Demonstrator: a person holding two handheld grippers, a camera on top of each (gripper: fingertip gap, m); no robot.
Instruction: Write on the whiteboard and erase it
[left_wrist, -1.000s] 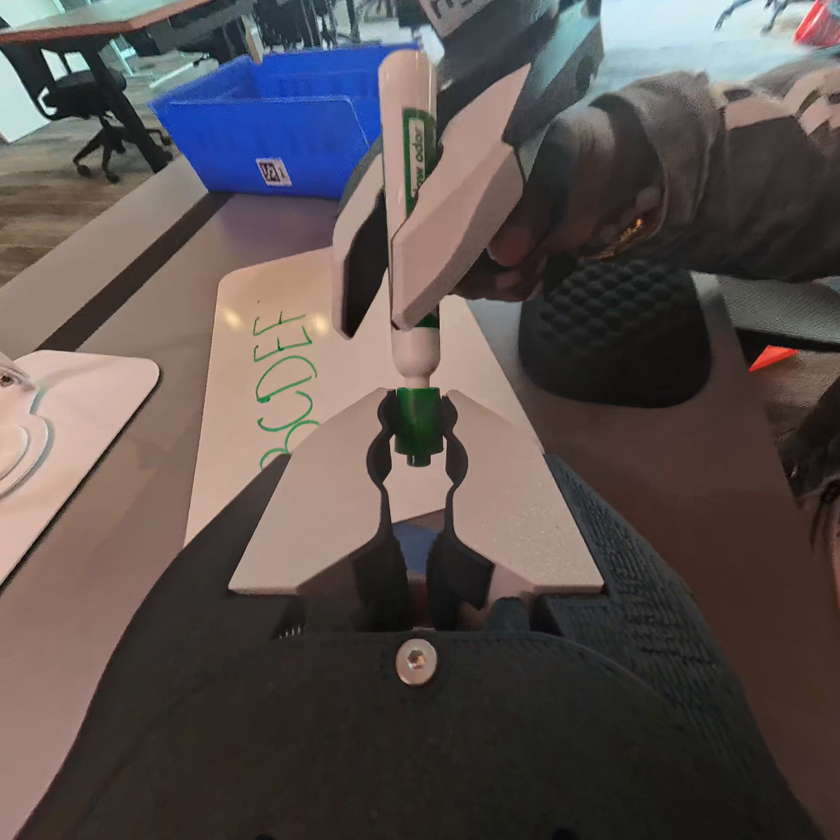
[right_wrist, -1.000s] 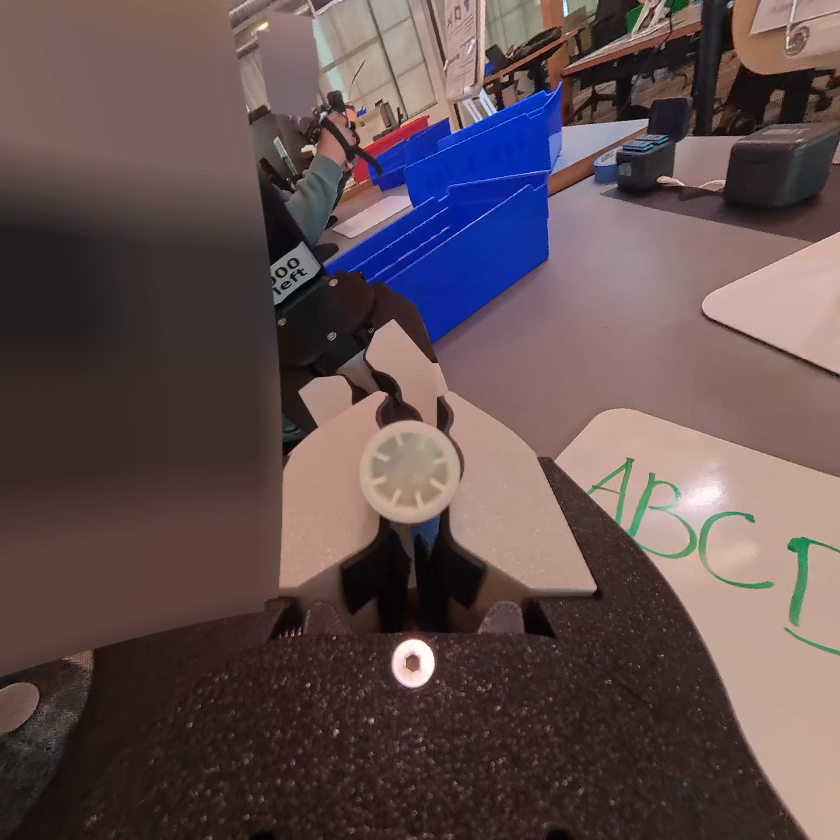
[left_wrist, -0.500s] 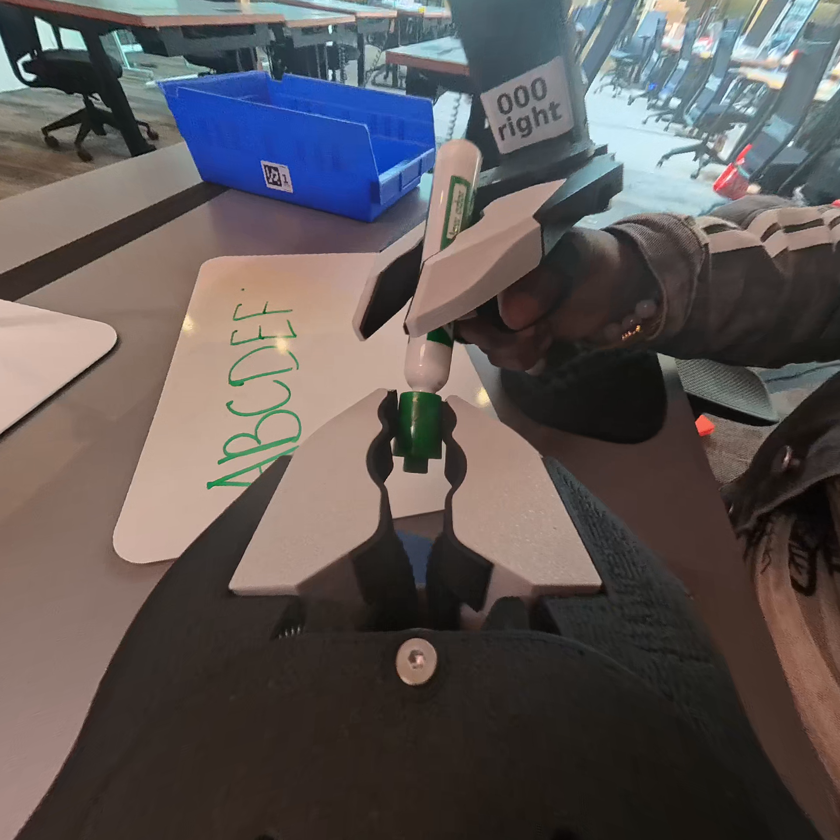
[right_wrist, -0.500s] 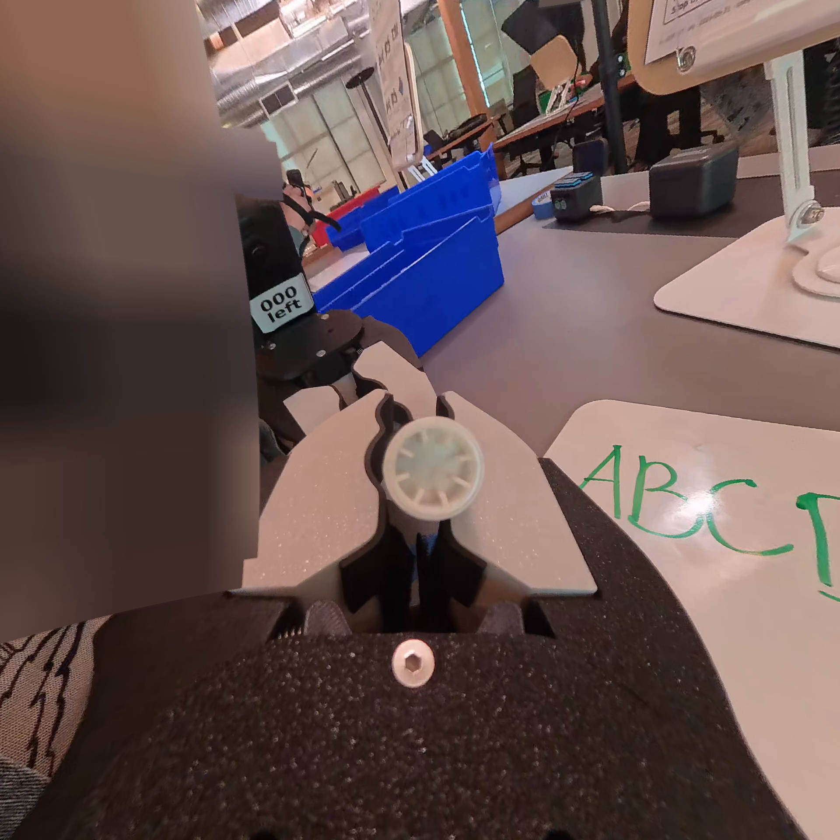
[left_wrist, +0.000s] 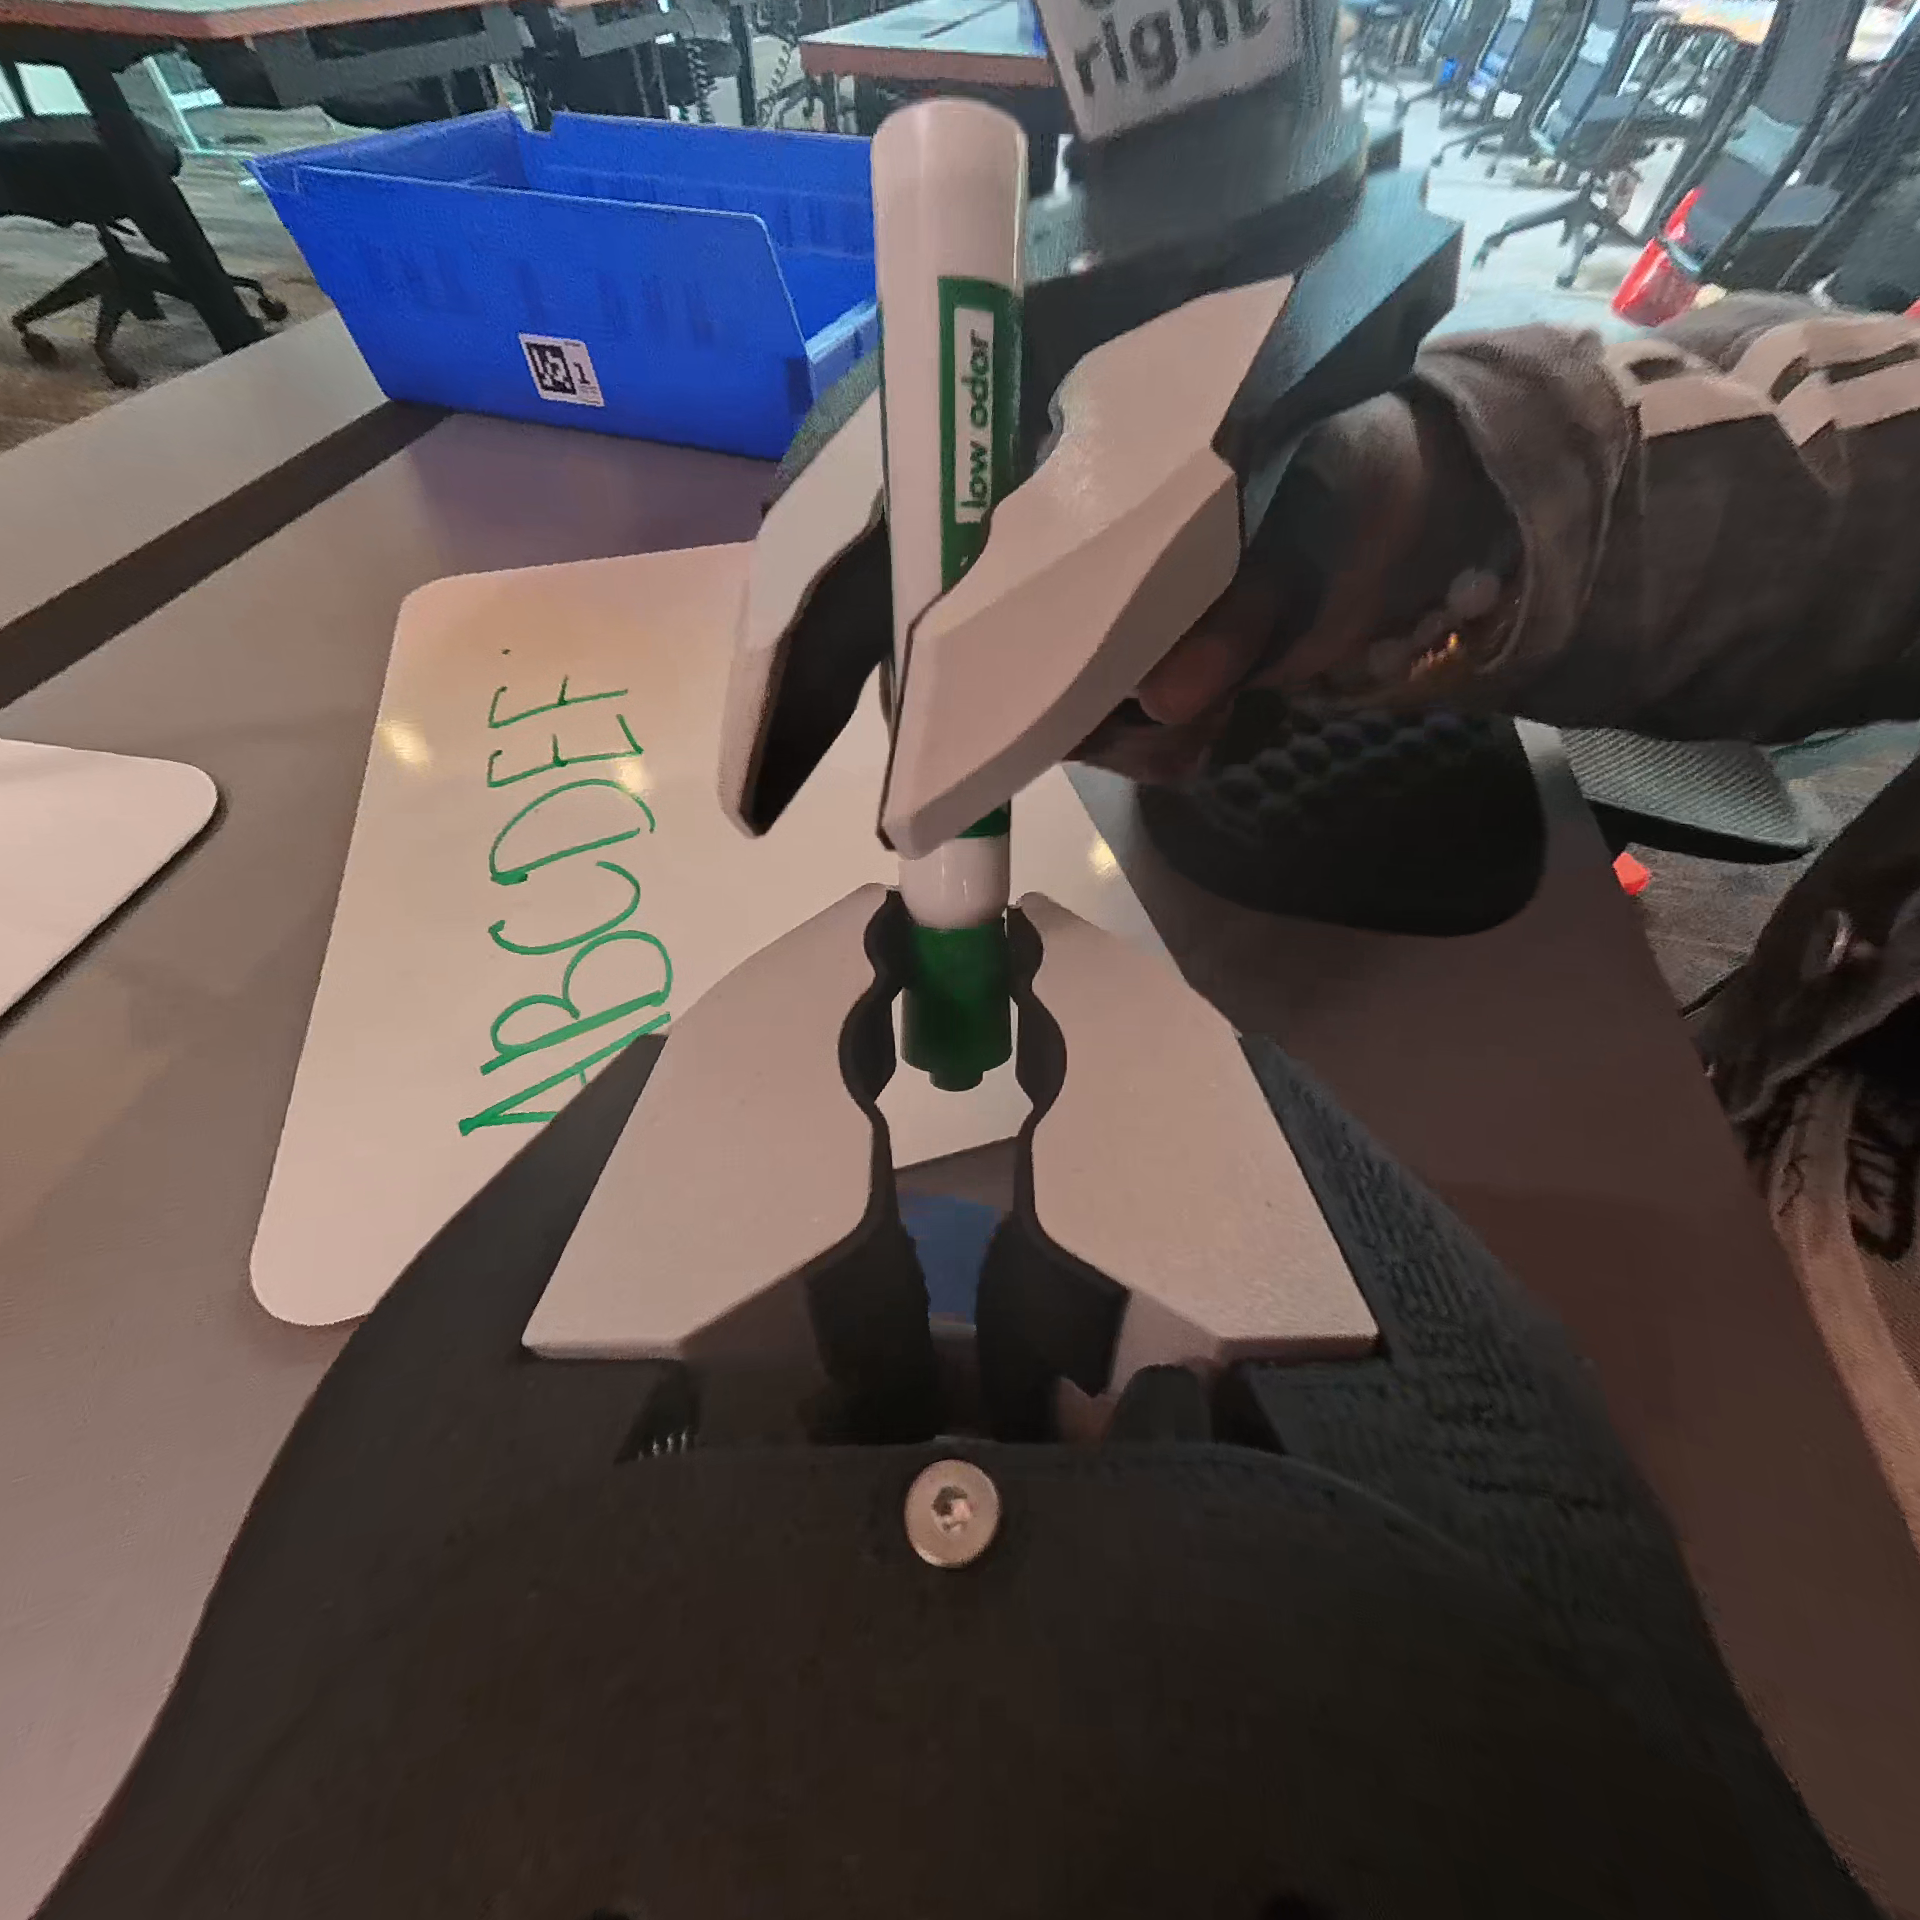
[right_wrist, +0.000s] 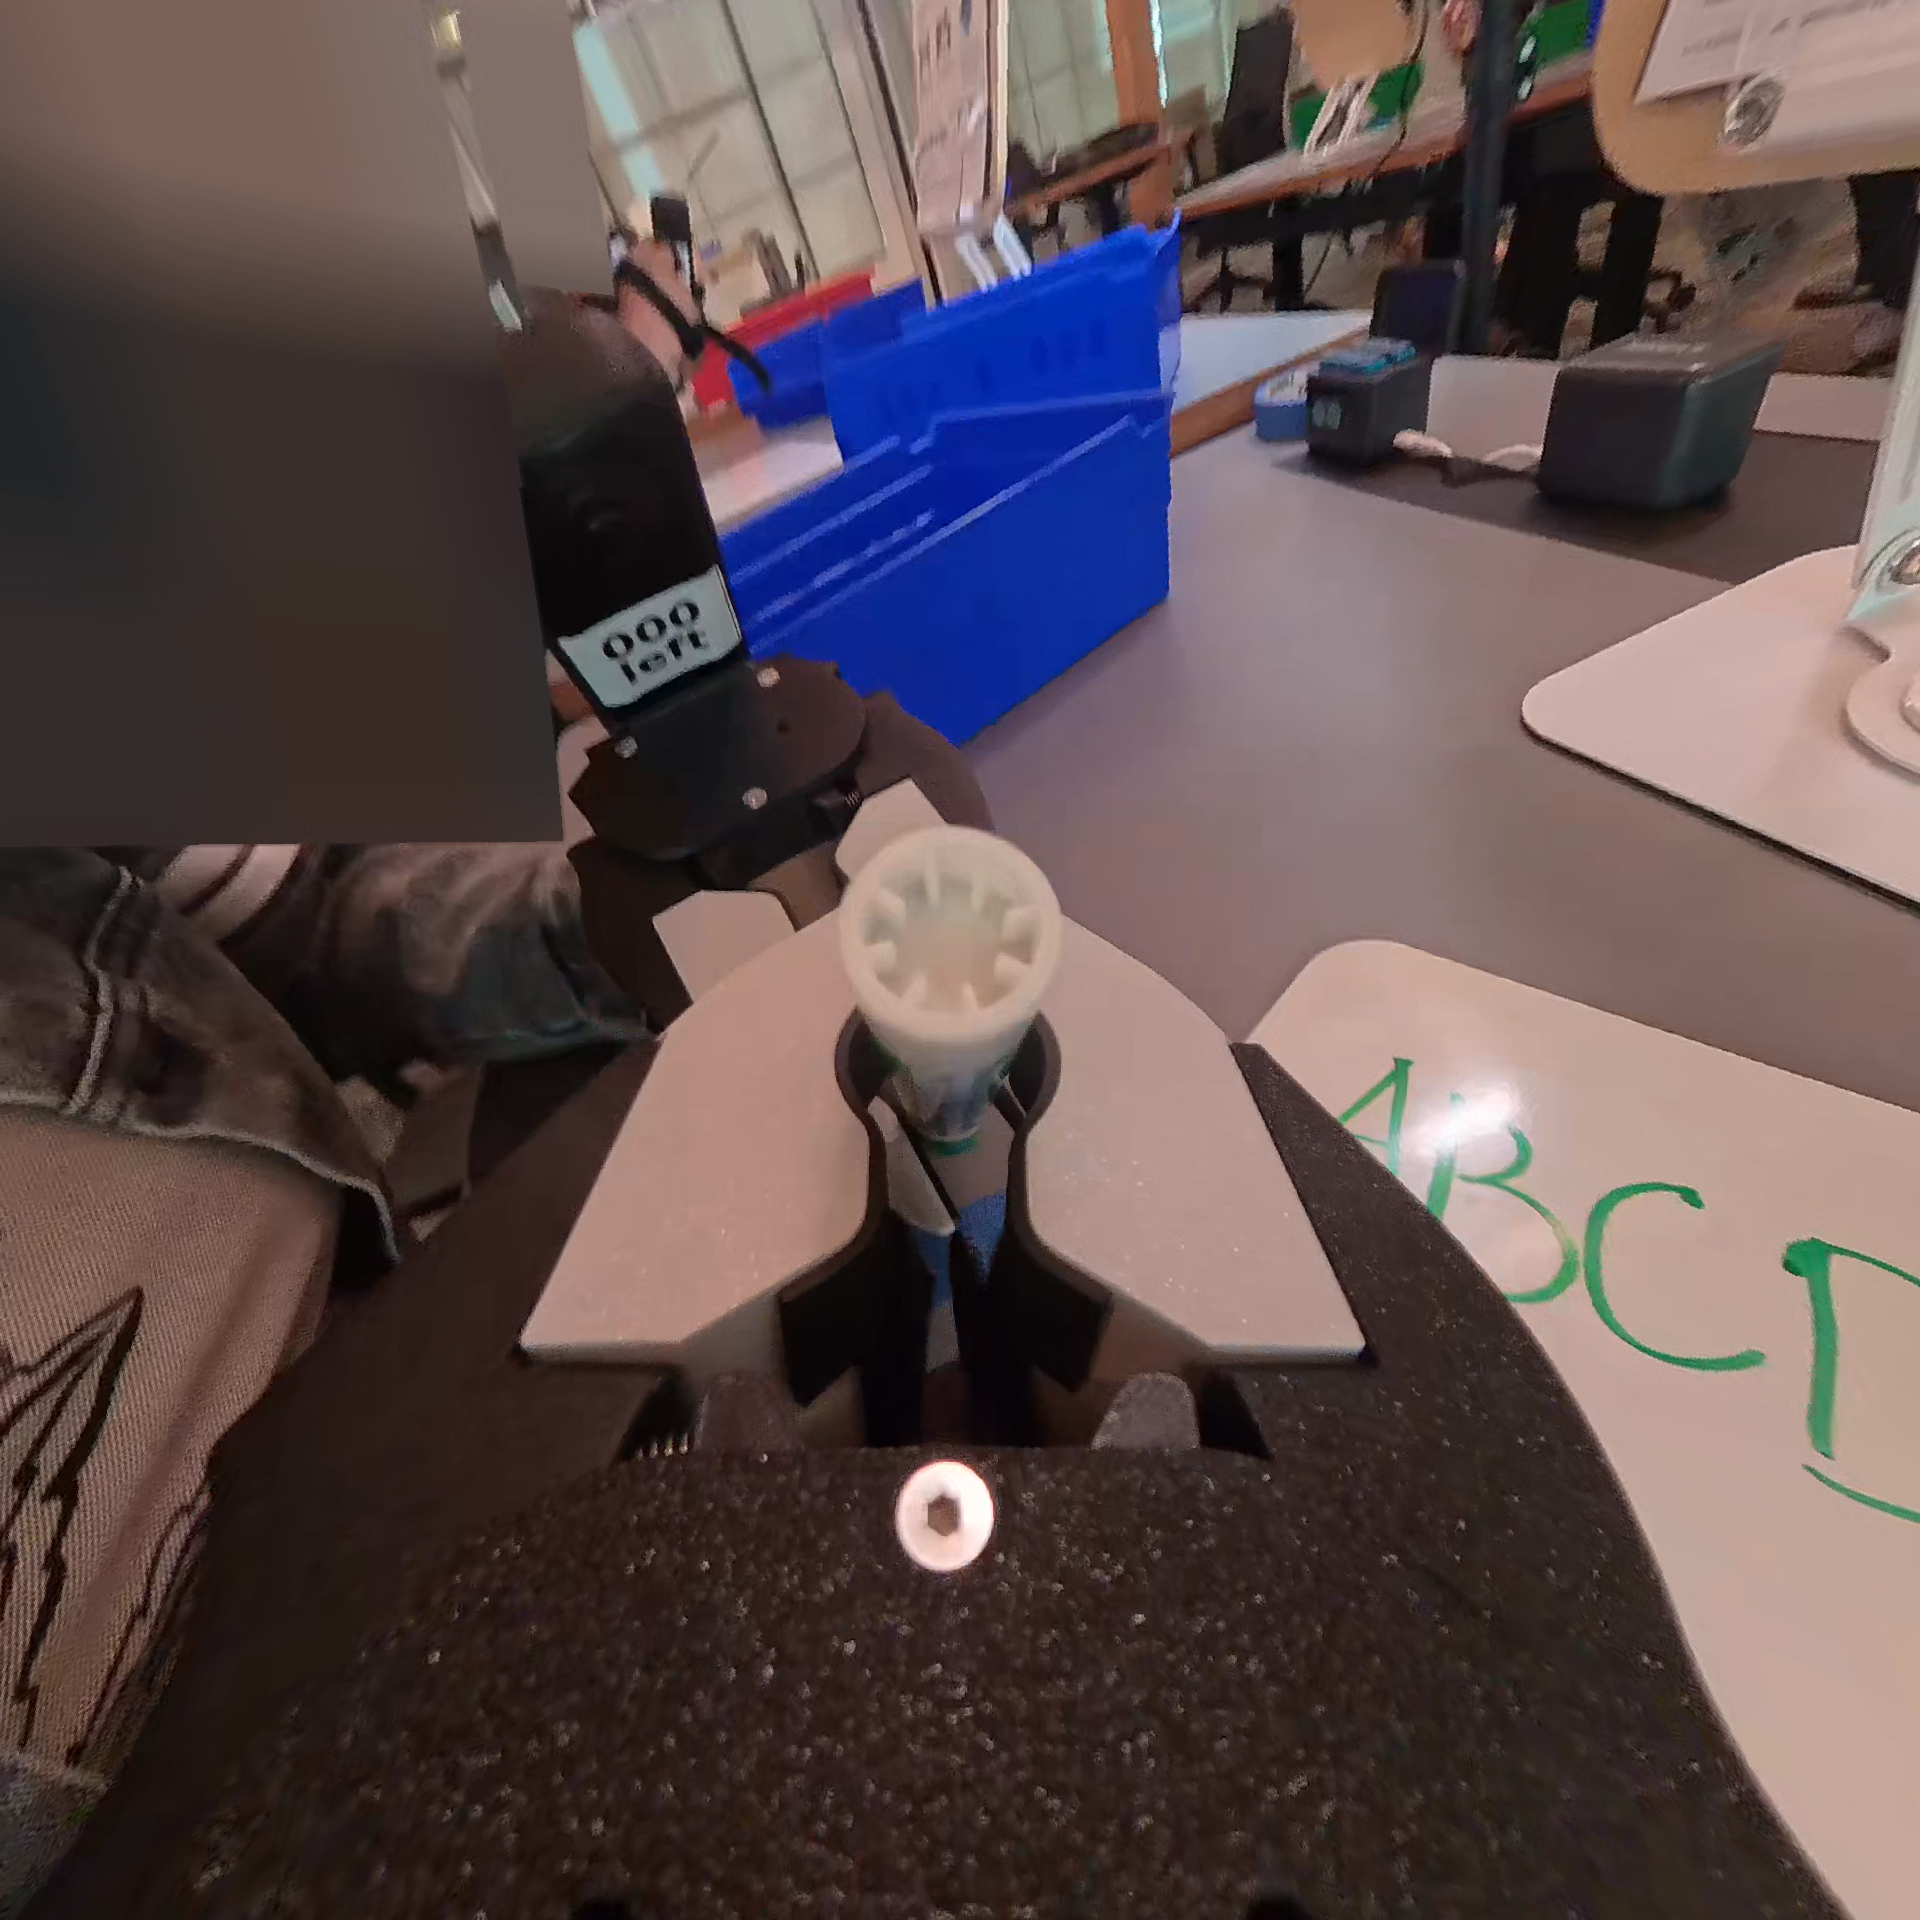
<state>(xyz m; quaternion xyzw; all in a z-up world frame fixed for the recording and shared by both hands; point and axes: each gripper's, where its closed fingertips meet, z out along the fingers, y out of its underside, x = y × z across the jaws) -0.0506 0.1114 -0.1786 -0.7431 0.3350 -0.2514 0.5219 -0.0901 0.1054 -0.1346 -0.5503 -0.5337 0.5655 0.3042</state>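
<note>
A white whiteboard (left_wrist: 436, 935) with green letters lies flat on the grey table; it also shows in the right wrist view (right_wrist: 1621, 1164). My right gripper (left_wrist: 831, 826) is shut on a white marker (left_wrist: 951, 312) with a green label and holds it upright. My left gripper (left_wrist: 951, 902) is shut on the marker's green cap (left_wrist: 954, 997), which sits over the marker's lower end. In the right wrist view my right gripper (right_wrist: 948, 1034) grips the marker (right_wrist: 948, 951), seen end-on, and the left gripper's black body (right_wrist: 717, 748) is just beyond it.
A blue bin (left_wrist: 582, 281) stands behind the whiteboard; more blue bins (right_wrist: 987, 551) show in the right wrist view. A black honeycomb-textured lump (left_wrist: 1340, 831) sits right of the board. A white stand base (right_wrist: 1714, 748) lies beyond the board. A person's sleeve (left_wrist: 1662, 499) is at right.
The marker has gone from tilted to upright, and both grippers have drawn closer together. The left gripper still holds the green cap on the marker's end.
</note>
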